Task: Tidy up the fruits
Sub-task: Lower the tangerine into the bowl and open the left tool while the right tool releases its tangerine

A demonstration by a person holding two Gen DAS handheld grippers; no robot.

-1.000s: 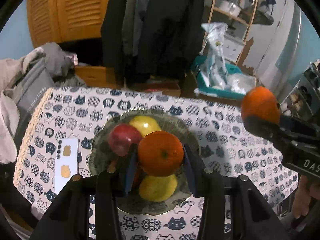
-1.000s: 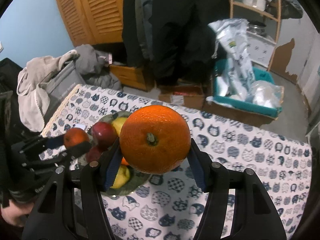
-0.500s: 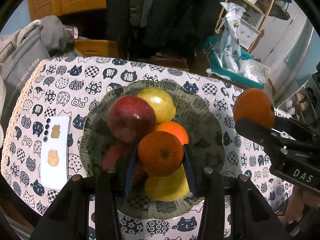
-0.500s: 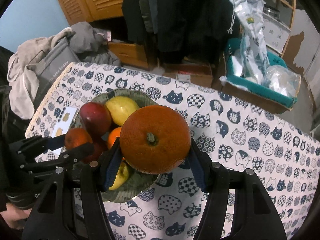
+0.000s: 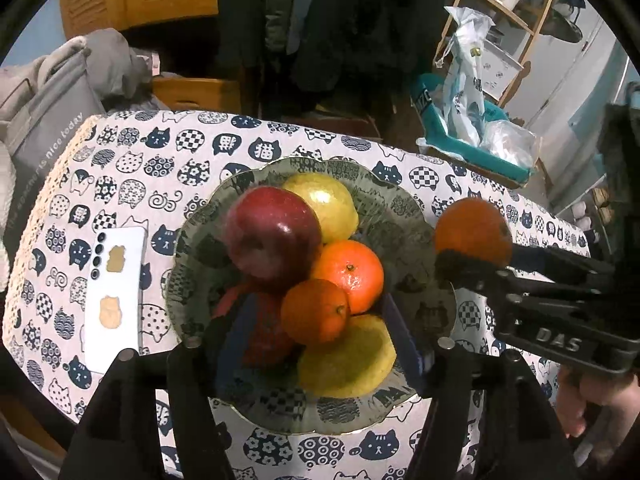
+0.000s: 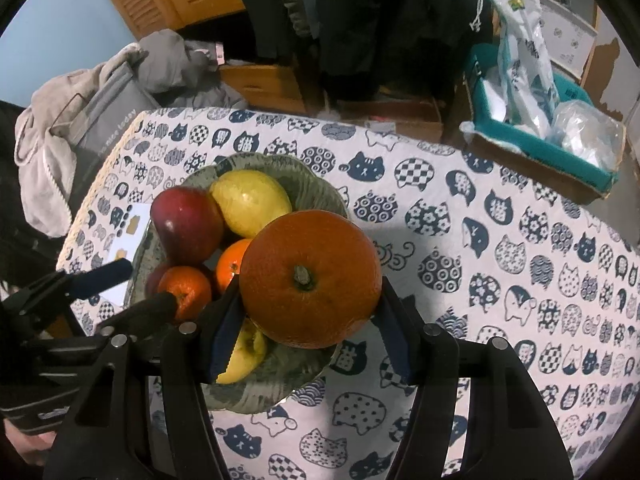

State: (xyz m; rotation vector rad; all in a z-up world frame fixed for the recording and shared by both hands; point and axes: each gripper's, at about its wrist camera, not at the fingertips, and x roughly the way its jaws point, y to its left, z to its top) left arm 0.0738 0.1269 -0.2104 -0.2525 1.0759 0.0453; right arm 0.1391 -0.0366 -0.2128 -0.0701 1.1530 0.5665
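Grippers (image 5: pixel 316 344) (image 6: pixel 308 336) angled steeply down over bowl (image 5: pixel 420 208)

- We see a grey-green patterned bowl (image 5: pixel 404 216) with a scalloped rim at the centre of the left wrist view, standing on a cat-print cloth.
- A dark red apple (image 5: pixel 272 234) sits high in the bowl, upper left of the pile, touching a yellow fruit (image 5: pixel 326 204) behind it.
- Two small oranges lie mid-pile: one (image 5: pixel 348 274) to the right of the apple, another (image 5: pixel 314 312) just below it, touching.
- A second yellow fruit (image 5: pixel 346 356) lies at the bowl's lower edge, under the oranges.
- A big orange (image 6: pixel 310 278), stem up, fills the centre of the right wrist view, clamped above the bowl's right rim.
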